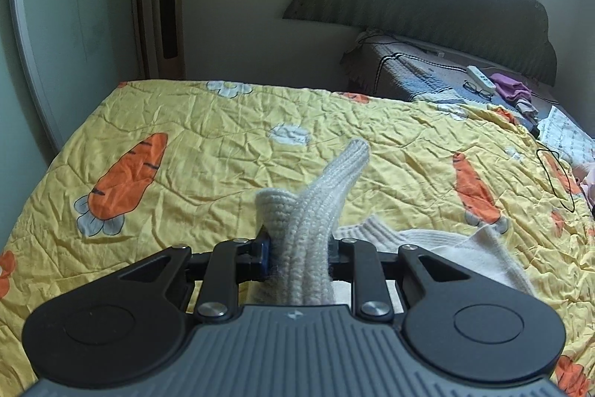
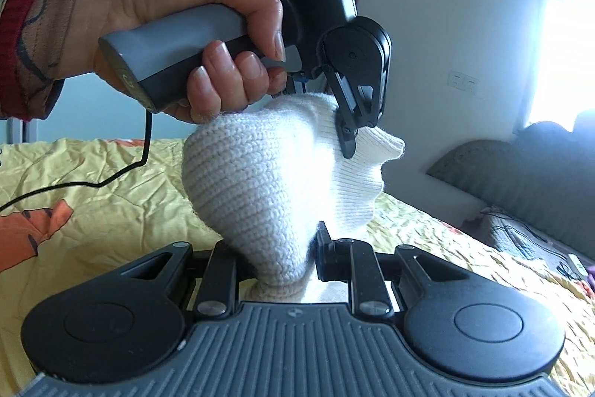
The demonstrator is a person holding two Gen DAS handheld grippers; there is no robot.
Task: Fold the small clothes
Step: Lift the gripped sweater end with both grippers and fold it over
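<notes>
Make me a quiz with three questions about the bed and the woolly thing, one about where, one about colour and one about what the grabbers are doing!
1. Where are the glasses?
A. on the cabinet beside the bed
B. on the quilt
C. in a gripper

2. What colour is the carrot-print quilt?
A. blue
B. yellow
C. green

3. What are the grippers doing to the white knitted garment?
A. both hang open above it
B. only one pinches it
C. both pinch it

Answers:
1 A, they lie by a white power strip on the cabinet.
2 B, yellow ground with orange carrots.
3 C, the left gripper and the right gripper each clamp knit.
</notes>
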